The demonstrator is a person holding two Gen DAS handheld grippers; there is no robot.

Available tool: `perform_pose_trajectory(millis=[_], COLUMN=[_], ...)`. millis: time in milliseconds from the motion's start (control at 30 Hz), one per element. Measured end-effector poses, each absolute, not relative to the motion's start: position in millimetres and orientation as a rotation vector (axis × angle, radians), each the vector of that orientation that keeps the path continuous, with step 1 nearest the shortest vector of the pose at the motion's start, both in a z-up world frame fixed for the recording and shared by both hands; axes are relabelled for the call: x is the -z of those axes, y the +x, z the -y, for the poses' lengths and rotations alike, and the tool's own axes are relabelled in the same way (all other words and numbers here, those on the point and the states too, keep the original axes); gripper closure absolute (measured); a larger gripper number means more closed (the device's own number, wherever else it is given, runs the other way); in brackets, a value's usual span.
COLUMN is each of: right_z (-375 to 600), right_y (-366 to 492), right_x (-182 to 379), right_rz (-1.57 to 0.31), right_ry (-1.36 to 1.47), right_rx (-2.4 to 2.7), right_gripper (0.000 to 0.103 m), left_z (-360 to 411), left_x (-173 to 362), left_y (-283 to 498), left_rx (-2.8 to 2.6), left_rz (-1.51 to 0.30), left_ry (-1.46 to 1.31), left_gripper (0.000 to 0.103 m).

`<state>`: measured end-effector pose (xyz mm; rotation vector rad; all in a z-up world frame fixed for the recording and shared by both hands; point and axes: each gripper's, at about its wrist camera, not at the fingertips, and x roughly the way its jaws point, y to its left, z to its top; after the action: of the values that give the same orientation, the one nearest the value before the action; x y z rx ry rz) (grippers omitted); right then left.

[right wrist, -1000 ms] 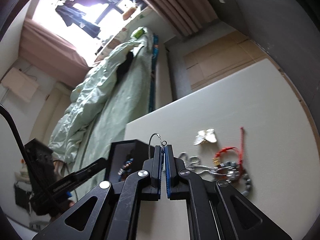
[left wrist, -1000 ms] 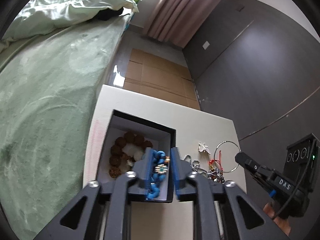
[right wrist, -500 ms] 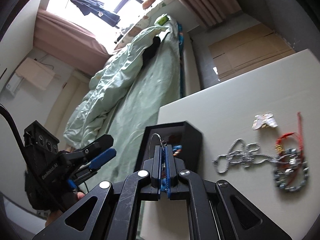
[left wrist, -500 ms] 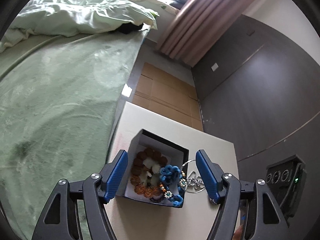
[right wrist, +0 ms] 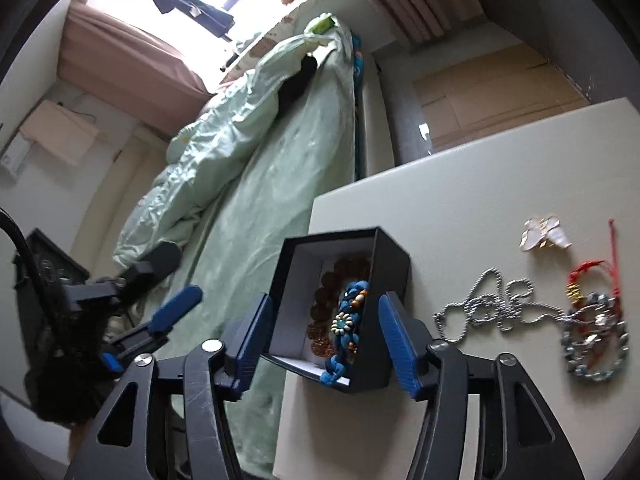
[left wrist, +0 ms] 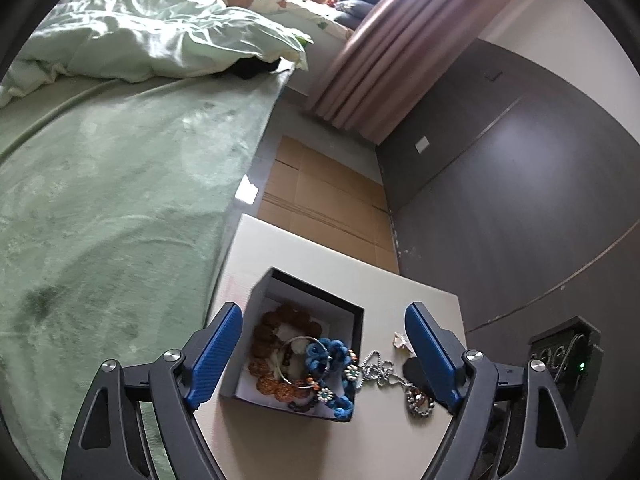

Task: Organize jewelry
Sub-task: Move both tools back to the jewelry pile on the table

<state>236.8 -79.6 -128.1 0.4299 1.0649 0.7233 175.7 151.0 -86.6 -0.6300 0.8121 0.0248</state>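
Sitting at the near left of the pale table (left wrist: 384,304), the black box (left wrist: 256,368) holds a ring of brown beads (left wrist: 266,330), a thin silver bangle (left wrist: 298,360) lying on top of them, and a blue braided bracelet (left wrist: 334,354) with small flower charms that drapes over the box's near right edge. The left gripper (left wrist: 320,352) has just been opening; its blue pads stand wide, one on either side of the box, with nothing pressed between them. The right gripper (right wrist: 324,336) has just been opening too, its jaws spread apart around the near end of the box and gripping nothing. Only the left wrist view shows the bangle; from the right wrist it is hidden by the box wall. The right wrist view gives the items left on the table to the right of the box: a silver chain (right wrist: 488,308), a white butterfly piece (right wrist: 544,234) farther back, and a tangle of red cord and metal links (right wrist: 592,320) at the far right. It also shows the left gripper off to the left, over the green bed (right wrist: 280,184).
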Motion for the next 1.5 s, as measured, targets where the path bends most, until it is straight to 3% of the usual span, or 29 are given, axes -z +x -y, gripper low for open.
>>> perform_pose_trajectory(millis=[200, 333, 567, 667, 733, 1500], right_z=[110.8, 135.1, 173.4, 187.5, 194.8, 312.8], right_y=[236.3, 236.2, 239.2, 240.8, 240.7, 243.1], right_x=[122.3, 114.7, 112.3, 112.3, 111.0, 103.9], right_rz=[-1.051, -1.026, -1.02, -1.022, -1.016, -0.978], right_ry=[0.411, 0.398, 0.401, 0.411, 0.415, 0.554], right_rx=[-0.653, -0.58, -0.463, -0.438, -0.423, -0.27], right_gripper=[0.036, 0.016, 0.009, 0.007, 0.0, 0.0], left_z=[-126.1, -109.0, -74.1, -57.0, -50.7, 30.7], left_x=[86.8, 86.7, 85.0, 87.4, 88.4, 97.9], left_y=[182.2, 185.1, 191.3, 195.8, 197.6, 234.1], left_rx=[-0.001, 0.003, 0.013, 0.028, 0.044, 0.139], left_rz=[-0.837, -0.845, -0.847, -0.869, -0.875, -0.943], left_ry=[-0.559, -0.511, -0.375, -0.337, -0.341, -0.16], left_gripper=[0.019, 0.019, 0.018, 0.01, 0.01, 0.009])
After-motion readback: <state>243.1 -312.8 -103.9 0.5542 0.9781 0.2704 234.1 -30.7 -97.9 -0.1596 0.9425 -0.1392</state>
